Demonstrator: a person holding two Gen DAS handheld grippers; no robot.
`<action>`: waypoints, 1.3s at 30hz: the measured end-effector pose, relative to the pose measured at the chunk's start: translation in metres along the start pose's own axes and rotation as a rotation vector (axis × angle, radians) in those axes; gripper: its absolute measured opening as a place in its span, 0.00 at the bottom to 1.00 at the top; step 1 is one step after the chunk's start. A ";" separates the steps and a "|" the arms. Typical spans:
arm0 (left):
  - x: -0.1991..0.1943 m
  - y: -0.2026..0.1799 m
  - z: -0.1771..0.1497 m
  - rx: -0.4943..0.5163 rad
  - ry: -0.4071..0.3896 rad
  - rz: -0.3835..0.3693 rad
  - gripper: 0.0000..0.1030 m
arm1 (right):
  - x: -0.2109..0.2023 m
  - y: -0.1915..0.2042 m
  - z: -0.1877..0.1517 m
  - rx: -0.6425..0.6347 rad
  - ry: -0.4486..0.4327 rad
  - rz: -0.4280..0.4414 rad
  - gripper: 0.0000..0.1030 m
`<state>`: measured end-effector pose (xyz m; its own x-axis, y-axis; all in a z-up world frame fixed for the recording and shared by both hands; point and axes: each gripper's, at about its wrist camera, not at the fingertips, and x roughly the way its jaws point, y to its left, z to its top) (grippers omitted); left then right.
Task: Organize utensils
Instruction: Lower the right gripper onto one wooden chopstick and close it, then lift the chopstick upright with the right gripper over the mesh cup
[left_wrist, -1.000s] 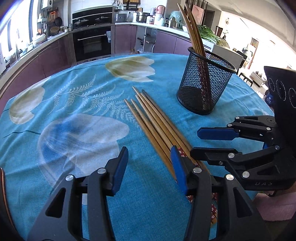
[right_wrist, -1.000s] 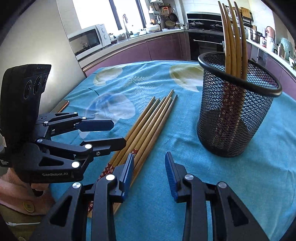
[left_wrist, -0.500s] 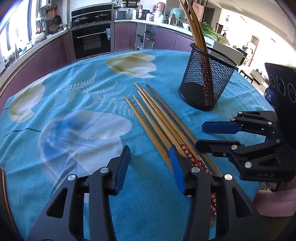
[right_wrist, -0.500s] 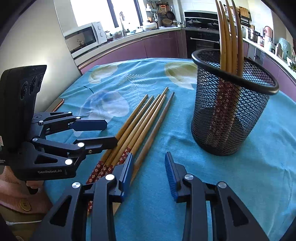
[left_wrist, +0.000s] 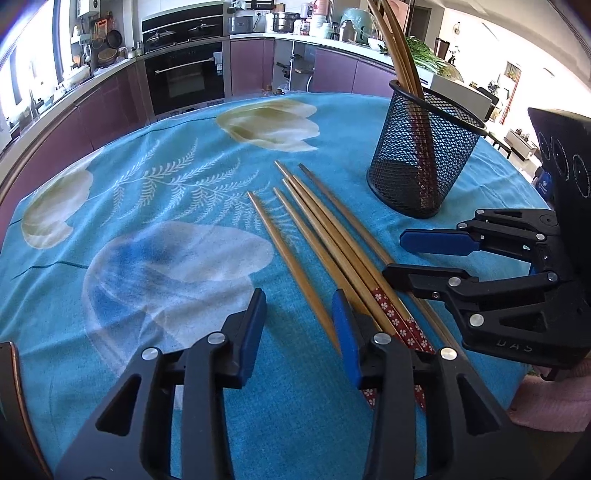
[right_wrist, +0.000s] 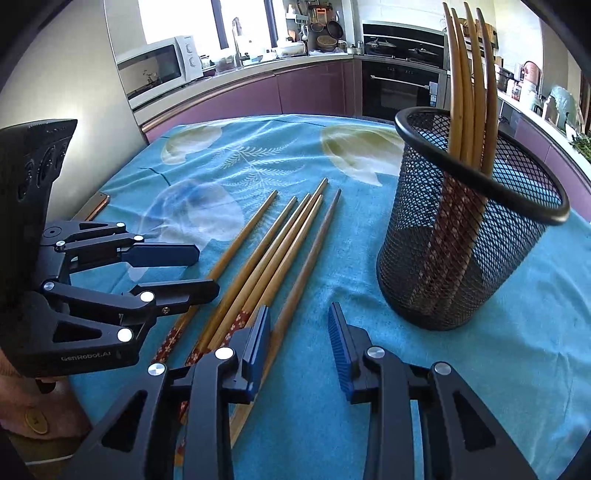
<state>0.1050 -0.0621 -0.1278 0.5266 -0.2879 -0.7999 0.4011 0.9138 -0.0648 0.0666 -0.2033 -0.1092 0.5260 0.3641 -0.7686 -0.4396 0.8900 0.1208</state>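
left hand-held gripper: closing, empty | right hand-held gripper: parted, empty

My left wrist camera looked steeply down along its fingers from close above the blue tablecloth, with my right gripper at the right edge of the frame. My right wrist camera faced likewise, my left gripper at its left edge. Both views shared the loose chopsticks at centre and the mesh holder, upper right.

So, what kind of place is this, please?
Most likely a home kitchen: a built-in oven under the counter, a microwave by the window, and pots on the worktop behind the table.
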 end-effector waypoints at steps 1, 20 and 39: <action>0.001 0.000 0.001 0.000 -0.001 0.002 0.36 | 0.001 0.000 0.001 0.007 -0.003 -0.002 0.29; -0.006 0.010 -0.002 -0.103 -0.037 -0.012 0.08 | -0.010 -0.023 -0.002 0.160 -0.052 0.061 0.06; -0.001 0.004 -0.005 -0.048 -0.009 -0.054 0.08 | -0.004 -0.008 -0.002 0.078 0.013 0.112 0.08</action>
<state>0.1026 -0.0568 -0.1301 0.5120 -0.3392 -0.7892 0.3927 0.9095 -0.1362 0.0669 -0.2127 -0.1081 0.4668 0.4596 -0.7556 -0.4370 0.8626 0.2547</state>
